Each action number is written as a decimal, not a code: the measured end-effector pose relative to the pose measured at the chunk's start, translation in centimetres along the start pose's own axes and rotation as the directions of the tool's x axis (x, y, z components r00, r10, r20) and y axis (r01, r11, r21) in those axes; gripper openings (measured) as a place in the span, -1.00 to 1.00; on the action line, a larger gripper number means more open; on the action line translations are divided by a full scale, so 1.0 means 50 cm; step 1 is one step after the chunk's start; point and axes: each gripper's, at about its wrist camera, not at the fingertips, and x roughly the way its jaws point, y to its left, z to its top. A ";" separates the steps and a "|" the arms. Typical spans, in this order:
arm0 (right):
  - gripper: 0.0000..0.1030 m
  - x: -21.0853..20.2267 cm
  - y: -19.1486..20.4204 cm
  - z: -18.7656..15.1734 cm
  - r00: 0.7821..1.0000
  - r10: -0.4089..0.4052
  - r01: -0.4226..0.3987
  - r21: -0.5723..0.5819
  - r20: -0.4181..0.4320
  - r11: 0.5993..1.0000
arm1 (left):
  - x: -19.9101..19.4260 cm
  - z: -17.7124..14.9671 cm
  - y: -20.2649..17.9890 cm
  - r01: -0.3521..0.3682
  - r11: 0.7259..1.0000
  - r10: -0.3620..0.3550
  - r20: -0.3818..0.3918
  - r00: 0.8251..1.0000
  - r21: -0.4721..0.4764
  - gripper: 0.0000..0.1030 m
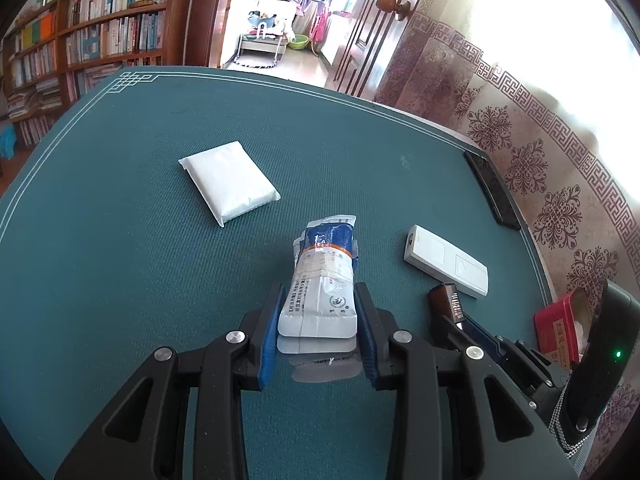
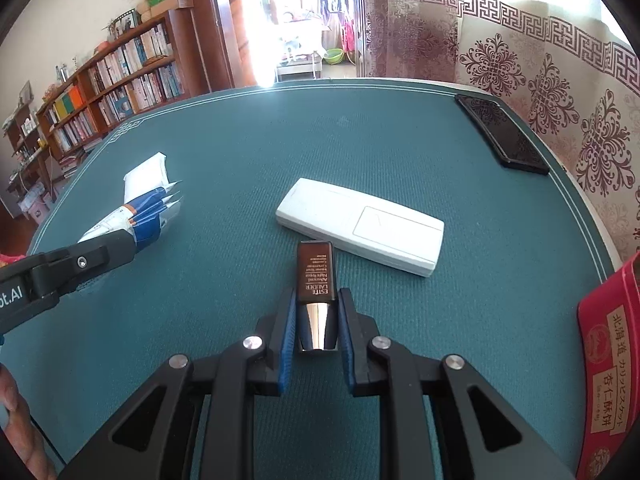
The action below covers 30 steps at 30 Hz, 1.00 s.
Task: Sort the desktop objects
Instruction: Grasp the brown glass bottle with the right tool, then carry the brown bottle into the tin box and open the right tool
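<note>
My left gripper is shut on a taped bundle of blue-and-white sachets, which sticks out ahead of its blue pads. The same bundle shows at the left of the right wrist view, held by the left gripper's black finger. My right gripper is shut on a small brown cosmetic bottle with a silver cap, pads pressed on both sides. That bottle also appears at the right in the left wrist view. A white remote lies just beyond the bottle.
A white tissue pack lies on the green table mat at the left. A black phone rests near the far right edge. A red tin box stands at the right. Curtains hang behind the table, and bookshelves stand at the left.
</note>
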 end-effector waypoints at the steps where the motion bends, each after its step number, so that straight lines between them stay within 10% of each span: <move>1: -0.57 -0.008 -0.004 -0.006 1.000 0.002 -0.002 0.004 0.002 1.000 | 0.000 -0.001 -0.005 0.007 1.000 -0.007 -0.003 1.000 0.005 -0.29; 10: -0.57 -0.142 -0.063 -0.044 0.994 -0.025 0.020 0.052 0.103 0.998 | -0.019 -0.016 -0.057 0.053 0.997 -0.052 -0.010 0.999 0.062 -0.29; 18: -0.58 -0.267 -0.172 -0.061 0.945 -0.242 0.217 0.130 0.222 0.967 | -0.035 -0.027 -0.098 0.082 0.990 -0.082 -0.007 0.997 0.111 -0.29; 24: -0.57 -0.302 -0.282 -0.075 0.877 -0.437 0.388 0.245 0.198 0.889 | -0.048 -0.036 -0.128 0.101 0.984 -0.101 -0.005 0.995 0.145 -0.29; 30: -0.55 -0.317 -0.335 -0.111 0.883 -0.447 0.388 0.318 0.141 0.865 | -0.055 -0.050 -0.163 0.106 0.975 -0.107 -0.007 0.994 0.197 -0.29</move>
